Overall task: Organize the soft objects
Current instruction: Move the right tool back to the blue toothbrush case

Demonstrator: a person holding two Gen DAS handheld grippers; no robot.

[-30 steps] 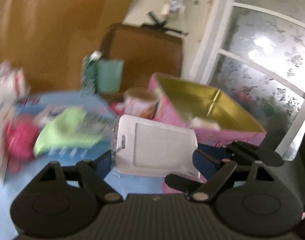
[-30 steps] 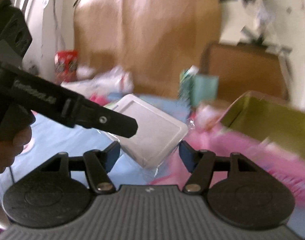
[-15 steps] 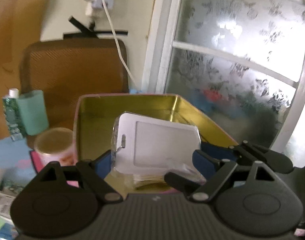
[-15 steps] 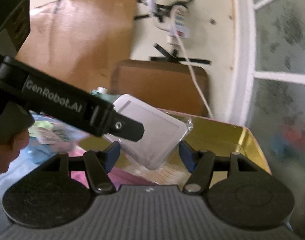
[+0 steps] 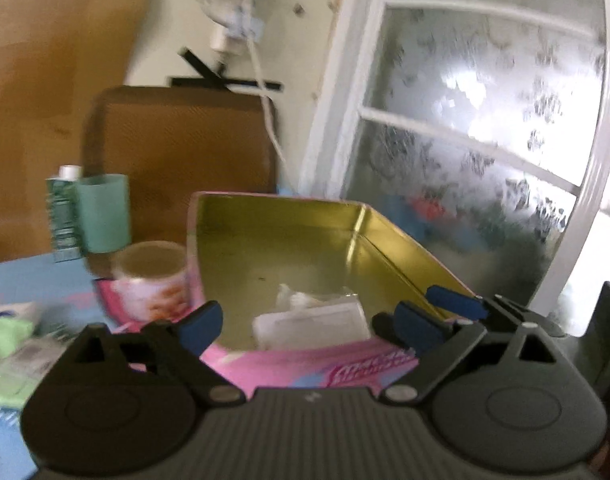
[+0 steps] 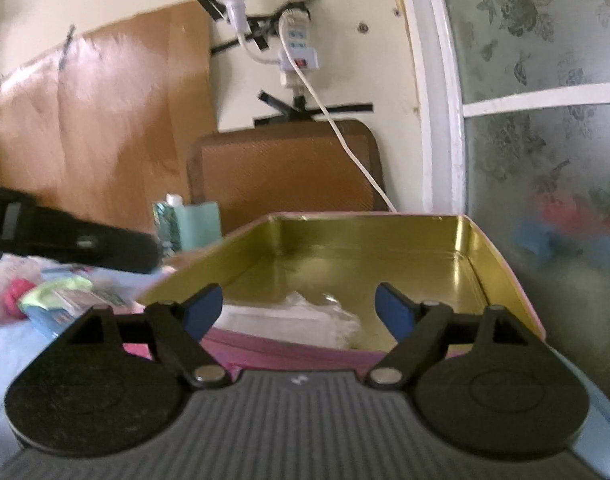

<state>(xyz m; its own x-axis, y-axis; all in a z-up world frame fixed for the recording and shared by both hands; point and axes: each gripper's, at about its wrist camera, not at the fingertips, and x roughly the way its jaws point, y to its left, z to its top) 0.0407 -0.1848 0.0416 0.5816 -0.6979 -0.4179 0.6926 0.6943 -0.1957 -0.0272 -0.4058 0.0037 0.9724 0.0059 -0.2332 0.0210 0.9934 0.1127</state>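
Both pairs of fingers are spreading as I am looking along them. The left gripper (image 5: 309,322) is opening its blue-padded fingers (image 5: 199,324) with nothing pressed between them; the right gripper (image 6: 299,312) is doing the same, its fingers (image 6: 203,310) standing clear on either side of the gap. Neither is holding anything.

Just beyond the fingertips, the white pouch (image 5: 311,324) in its clear plastic wrap is lying inside the pink tin (image 5: 305,368), on the gold-coloured floor near the near wall. In the right wrist view the same pouch (image 6: 289,320) is showing as a flat, pale, crinkled packet behind the tin's near rim (image 6: 289,346); more clear wrapping seems to be lying beside it, though I cannot tell whether that is a second item.

I am judging this one placement as finished: the pouch is resting in the tin and free of both grippers. The job as a whole is only partly done. To the left of the tin, on the blue tablecloth (image 5: 29,280), a green cloth (image 5: 5,338), a pink soft thing (image 6: 15,290) and some small packets are lying loose, apparently waiting to be sorted.

Farther left and behind, a printed cup (image 5: 151,280), a teal cup (image 5: 103,212) and a green bottle (image 5: 63,212) are standing near a brown chair back (image 5: 177,152).
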